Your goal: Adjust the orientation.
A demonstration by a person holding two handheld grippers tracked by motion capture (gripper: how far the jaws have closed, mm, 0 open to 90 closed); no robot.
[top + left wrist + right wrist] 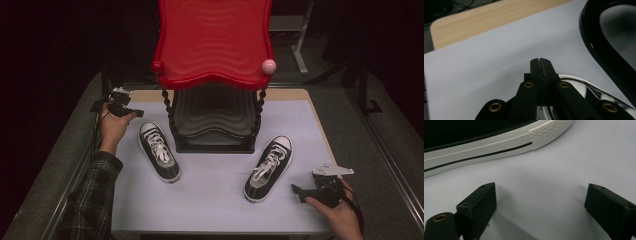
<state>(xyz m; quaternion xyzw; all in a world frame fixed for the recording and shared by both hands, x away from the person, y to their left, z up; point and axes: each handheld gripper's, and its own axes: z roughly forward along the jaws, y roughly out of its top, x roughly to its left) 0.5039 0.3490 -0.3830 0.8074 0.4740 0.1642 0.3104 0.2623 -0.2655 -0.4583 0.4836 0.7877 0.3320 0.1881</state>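
Two black canvas sneakers with white soles and white laces lie on the pale grey mat in front of me, one on each side of the rack. My left gripper (131,112) is up at the far left of the mat, and in the left gripper view (541,65) its jaws are pressed flat together with nothing between them. Just right of it sits the left sneaker (159,151), toe pointing away from me and its heel nearest me; a sliver of its white sole (584,86) curves past my closed jaws. Close, but I can't tell whether we touch.

Over on the right, my right gripper (300,191) rests low near the mat's front edge, jaws spread wide and empty. Its view (541,202) looks across bare mat (564,165) at the white rubber sole of the right sneaker (499,143), near but apart. From above, that right sneaker (268,168) lies angled, its toe towards the rack, heel towards me.

Between the shoes stands the black two-tier shoe rack (214,117) with twisted posts, topped by a glossy red wavy plastic shelf (214,40). A strip of light wooden tabletop (486,22) shows beyond the mat.
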